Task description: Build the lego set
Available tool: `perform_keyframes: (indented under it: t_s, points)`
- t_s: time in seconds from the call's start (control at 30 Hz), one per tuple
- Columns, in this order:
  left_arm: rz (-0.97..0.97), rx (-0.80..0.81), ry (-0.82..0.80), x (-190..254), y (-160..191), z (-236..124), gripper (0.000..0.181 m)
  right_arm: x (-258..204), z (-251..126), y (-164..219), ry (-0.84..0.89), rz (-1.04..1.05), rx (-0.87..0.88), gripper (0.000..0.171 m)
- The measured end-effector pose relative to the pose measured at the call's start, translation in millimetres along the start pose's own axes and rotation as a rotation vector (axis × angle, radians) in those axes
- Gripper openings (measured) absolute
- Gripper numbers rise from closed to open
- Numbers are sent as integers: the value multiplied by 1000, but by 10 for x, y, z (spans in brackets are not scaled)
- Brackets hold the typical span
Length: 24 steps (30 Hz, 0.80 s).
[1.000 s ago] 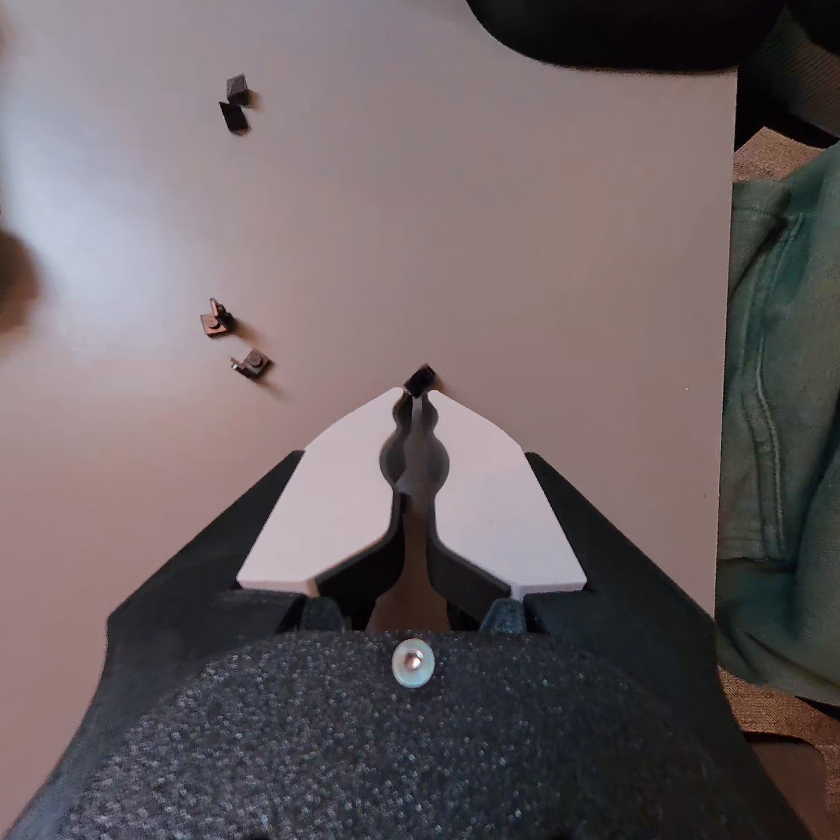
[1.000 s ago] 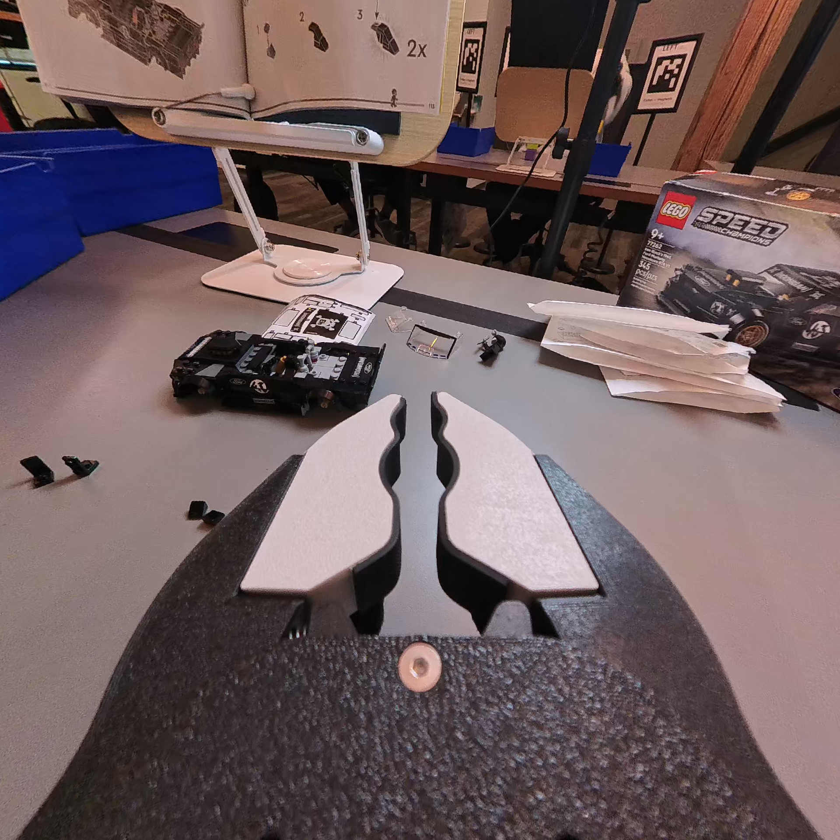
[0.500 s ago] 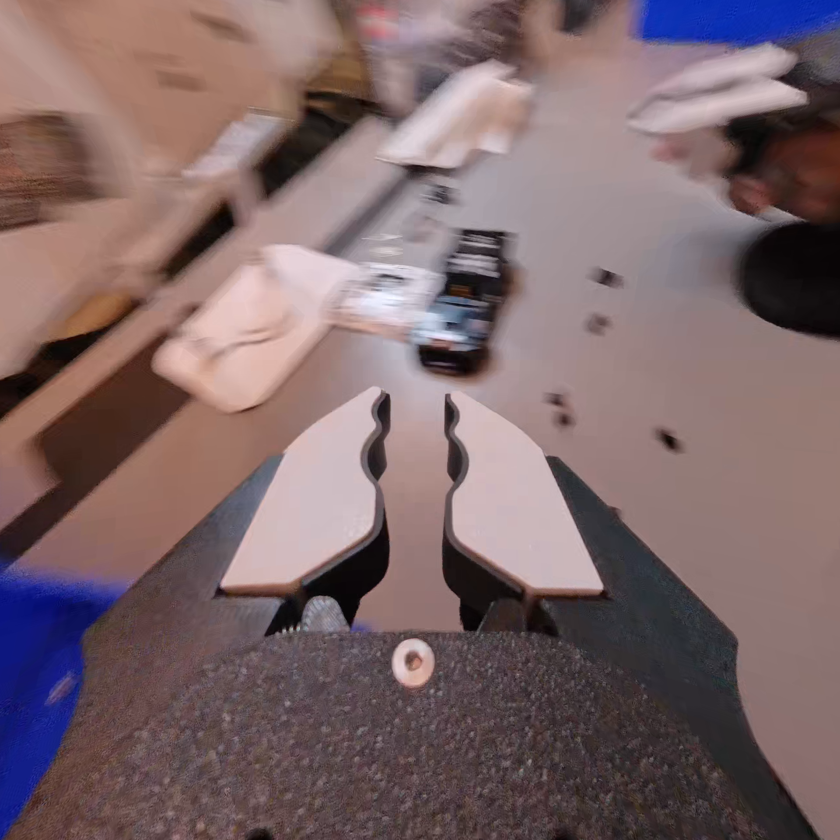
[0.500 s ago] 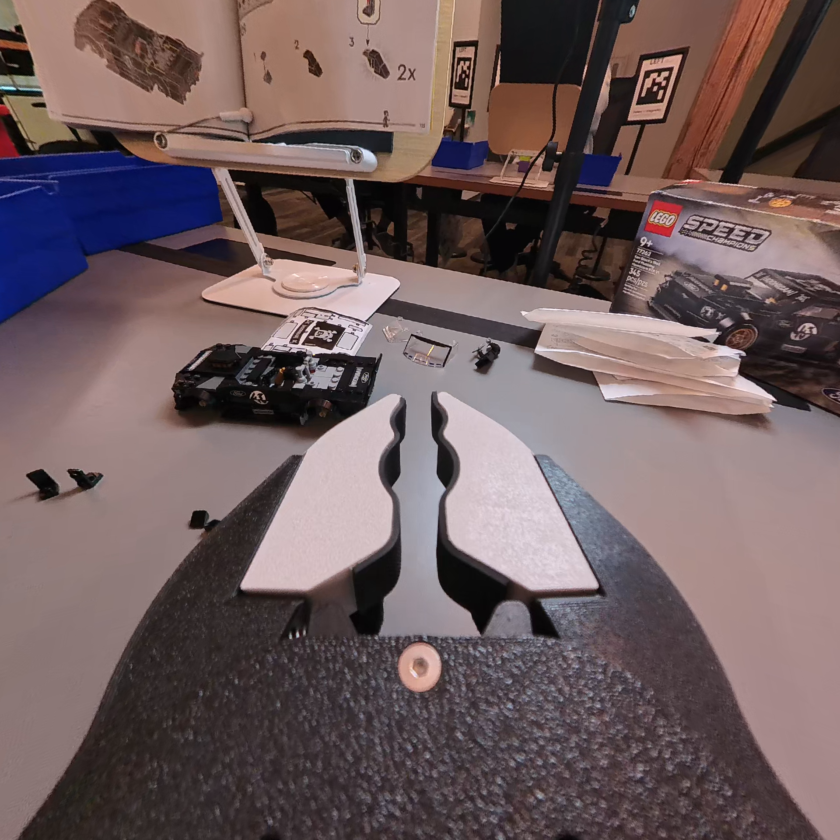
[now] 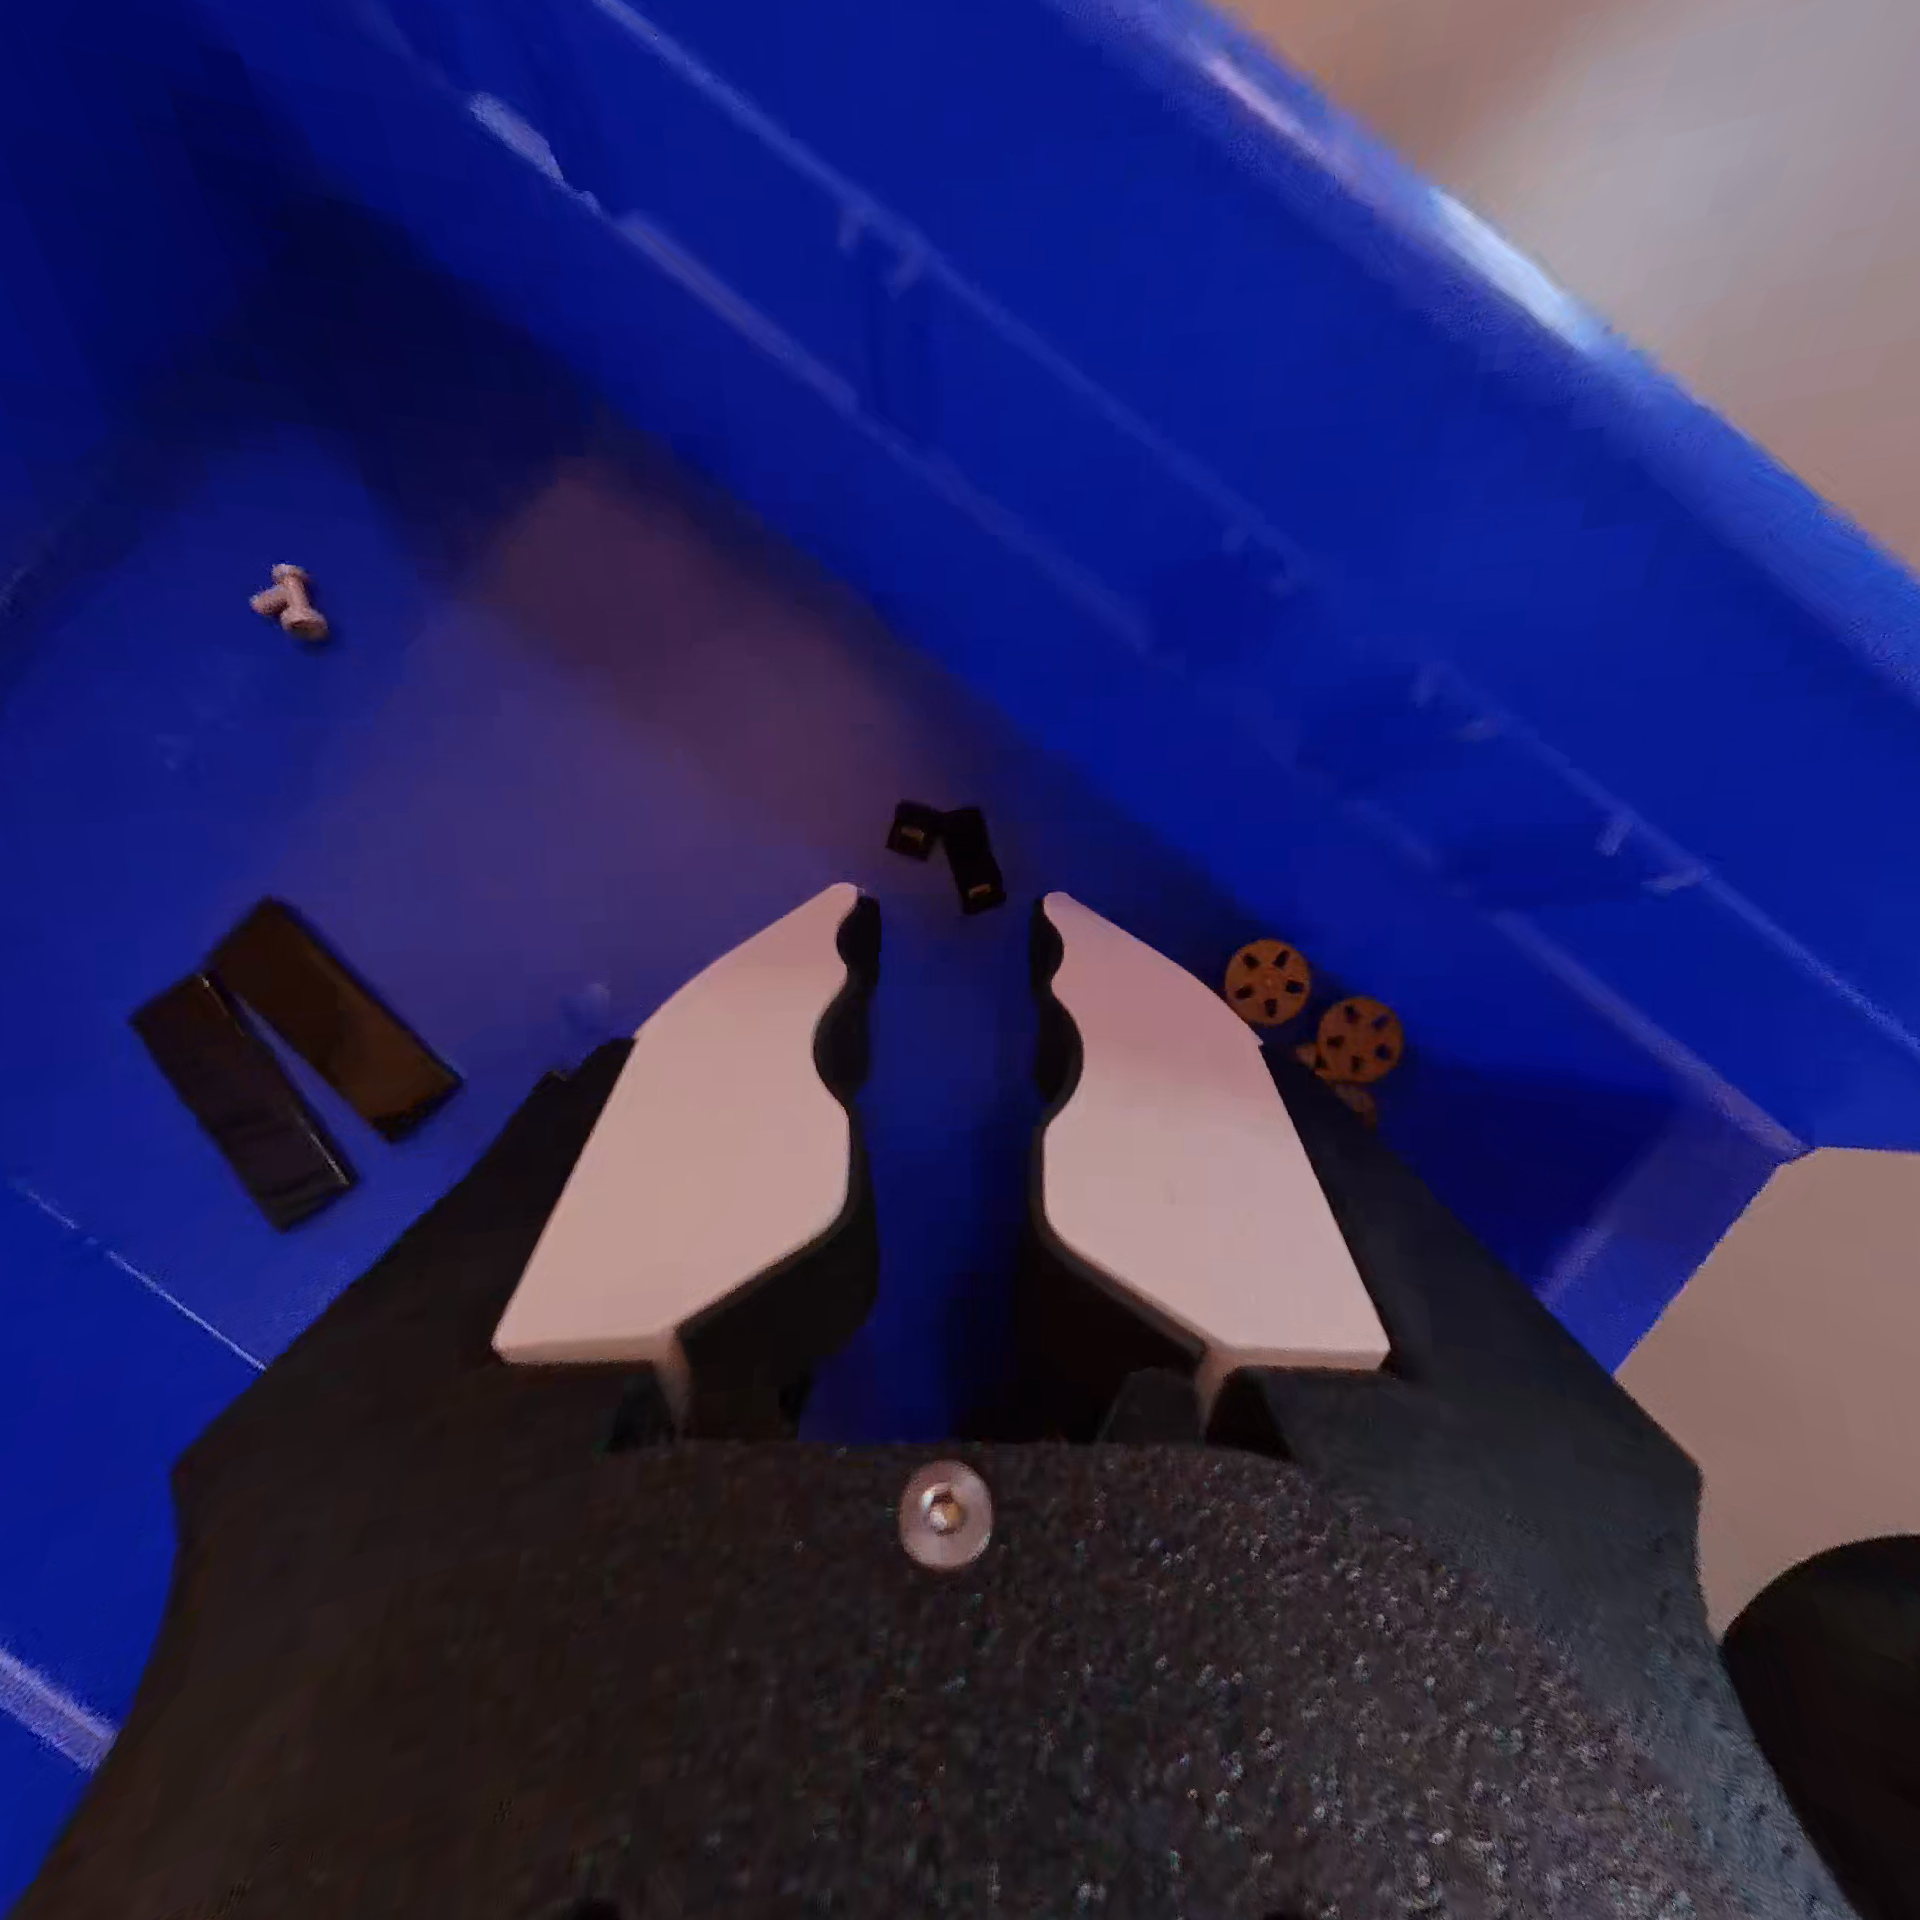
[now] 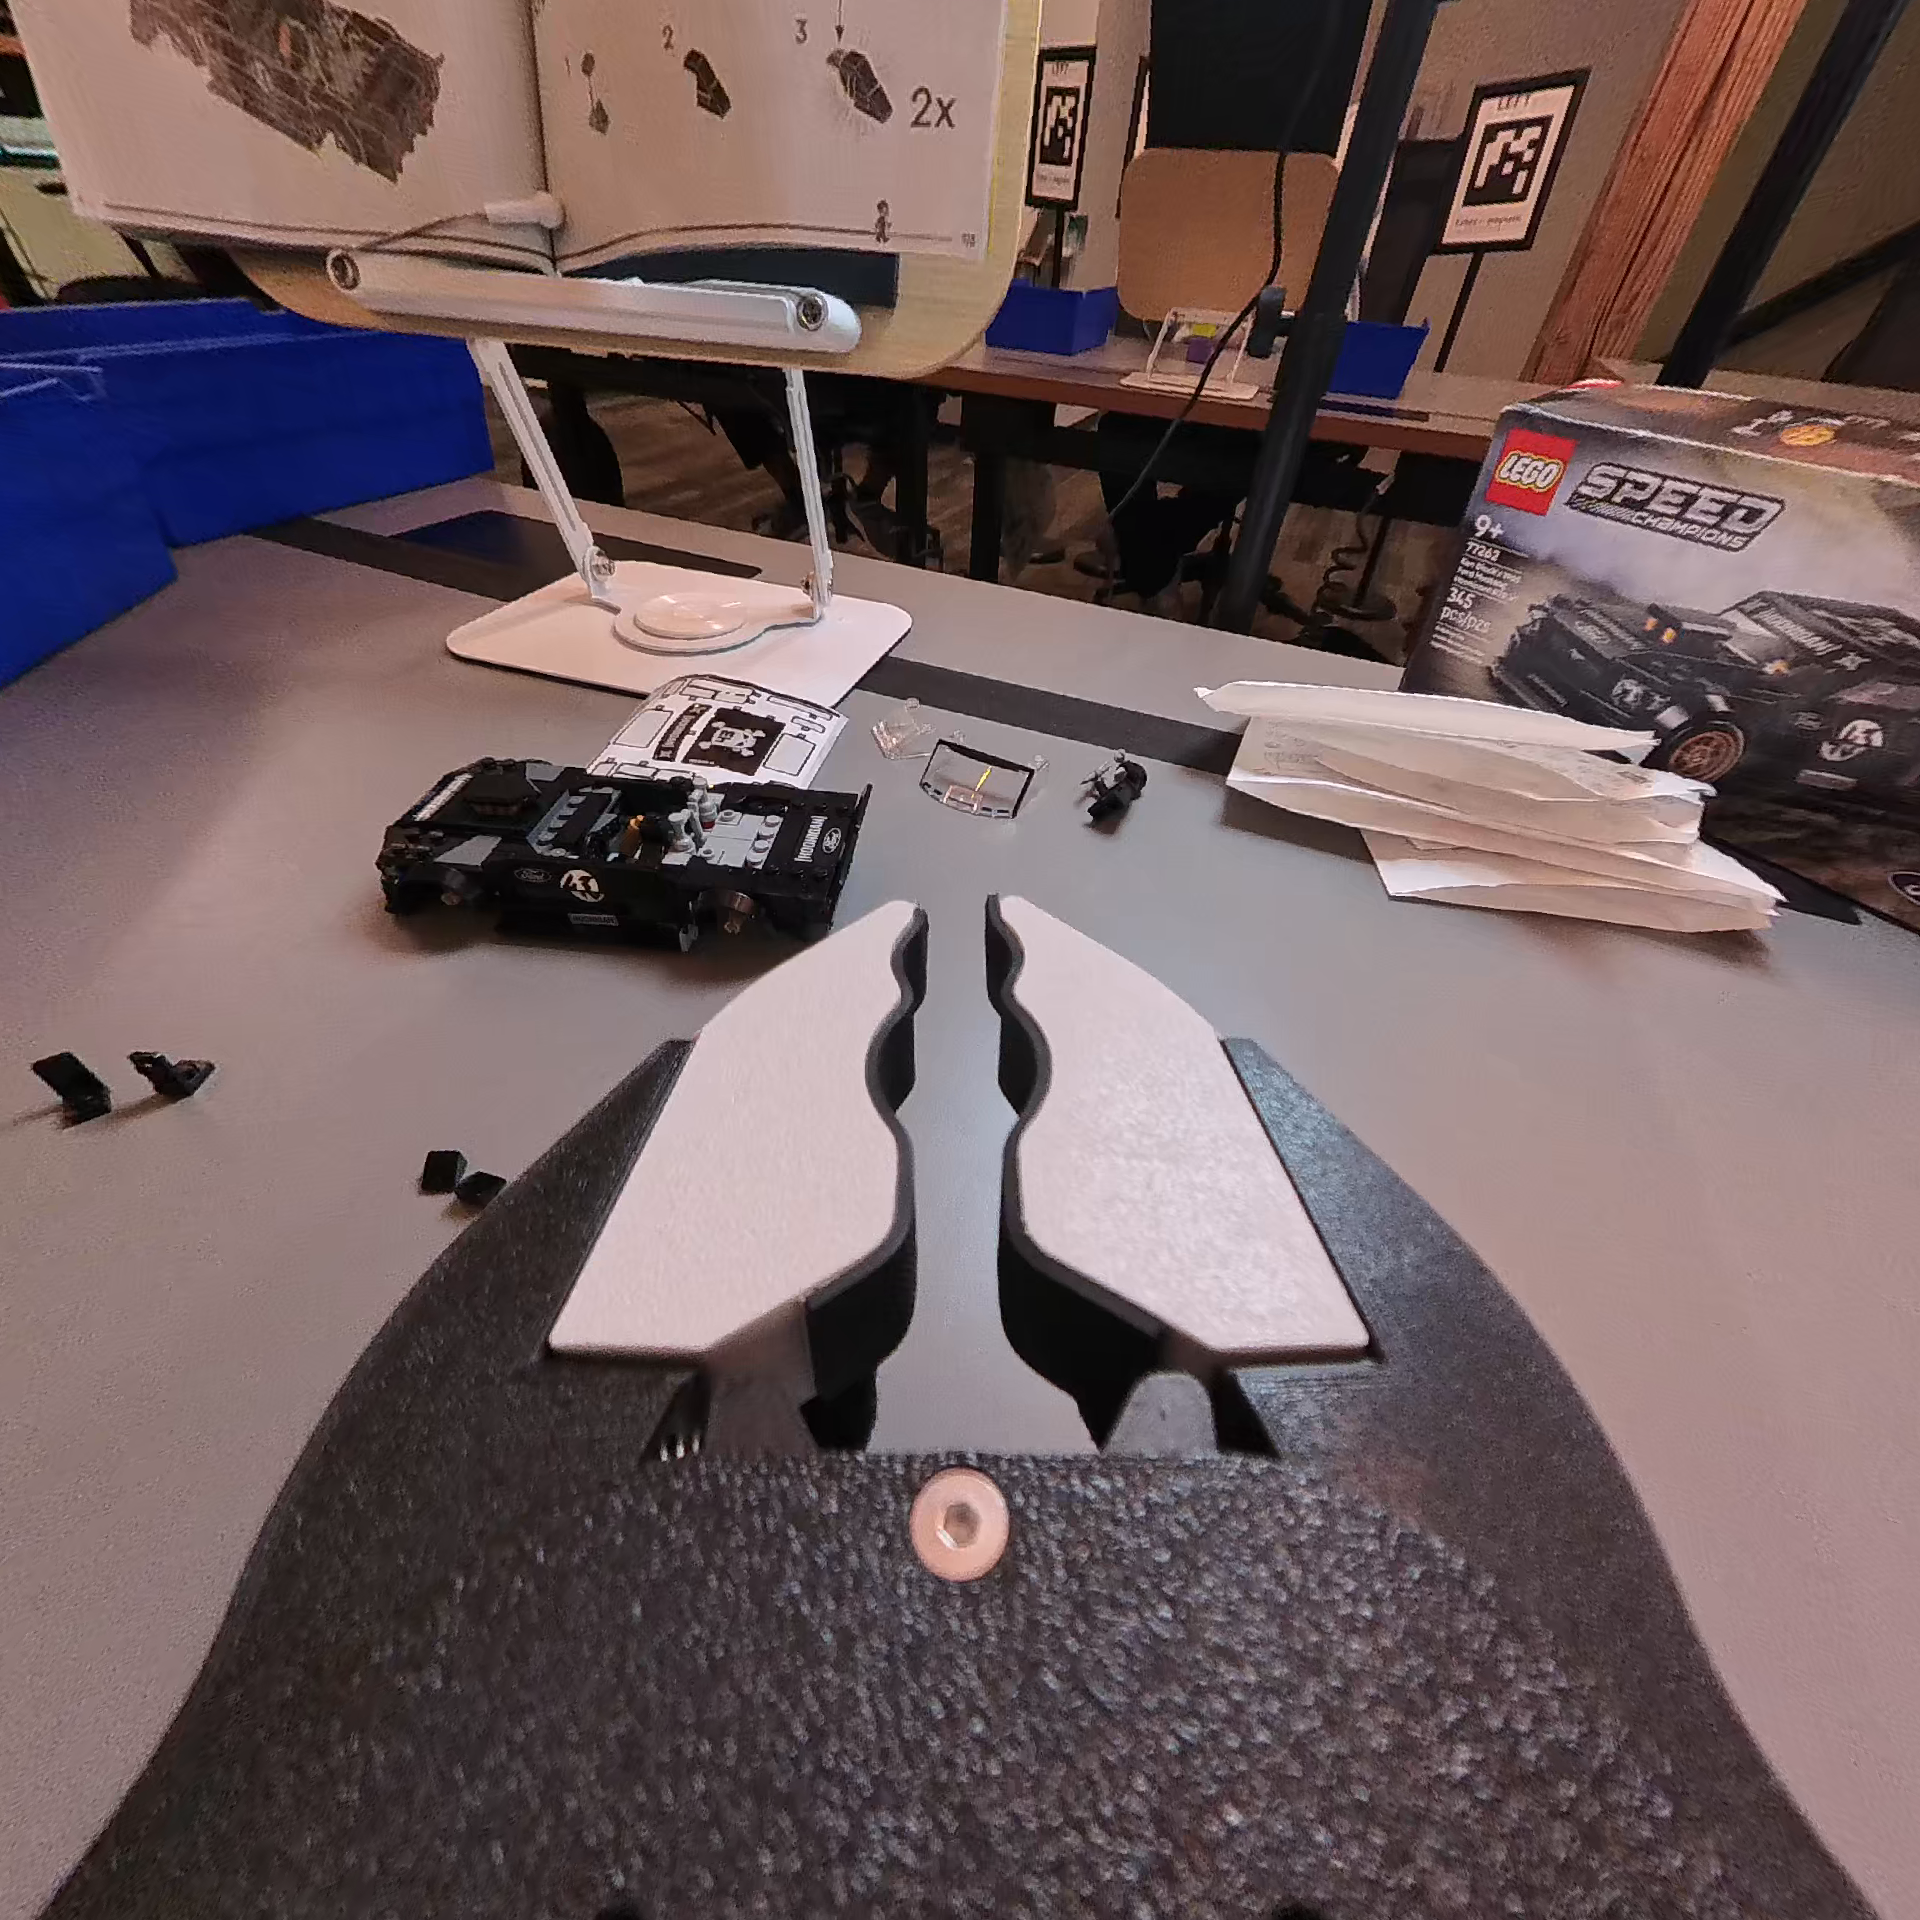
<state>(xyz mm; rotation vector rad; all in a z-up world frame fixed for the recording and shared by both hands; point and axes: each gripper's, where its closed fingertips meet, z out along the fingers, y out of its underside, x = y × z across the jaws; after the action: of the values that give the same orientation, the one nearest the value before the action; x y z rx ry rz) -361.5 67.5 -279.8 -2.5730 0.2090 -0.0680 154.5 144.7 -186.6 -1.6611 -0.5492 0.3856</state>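
Hovering inside the blue bin [image 5: 1195, 436], the left gripper [image 5: 951, 904] is parted and empty, the small black piece [image 5: 971, 860] lying just beyond its tips at frame centre, long axis pointing lower right, while the right gripper [image 6: 954, 914], narrowly parted and empty, sits over the table [image 6: 1507, 1091].

Your grey worktop [image 6: 1455, 1091] carries black brick car [image 6: 623, 847], white book stand [image 6: 681, 634], white paper bags [image 6: 1486, 800], blue plastic bin [image 5: 1039, 416].
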Motion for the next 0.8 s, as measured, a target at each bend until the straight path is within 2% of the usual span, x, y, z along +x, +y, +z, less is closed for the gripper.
perform_keyframes:
  t_s: [0.3, 0.37, 0.43, 0.5, 0.57, 0.63, 0.7, 0.8]
  points:
    - [66, -37, -3, 72, -37, 69, 9, -6, 10, 12, 0, -4, -7, 11]
    - [99, -46, -48, 27, -36, 48, 9, -1, 2, 2, 1, -3, -2, 11]
    - [136, 18, -117, -20, -150, -90, 9, 7, -4, -9, 2, 0, 3, 11]
    - [141, 196, -191, 35, -458, -428, 9, 10, -5, -13, 1, 5, 5, 11]
    - [242, 366, -228, 354, -774, -853, 8, 1, 0, -10, -2, 3, 4, 11]
    - [392, 432, -153, 949, -915, -1105, 8, -14, 4, -10, -6, -3, 3, 11]
    - [531, 438, 13, 1669, -899, -1146, 8, -23, 1, -14, -7, -7, 4, 11]
    - [680, 383, 326, 2708, -626, -971, 8, -13, -15, -30, -1, -9, 11, 10]
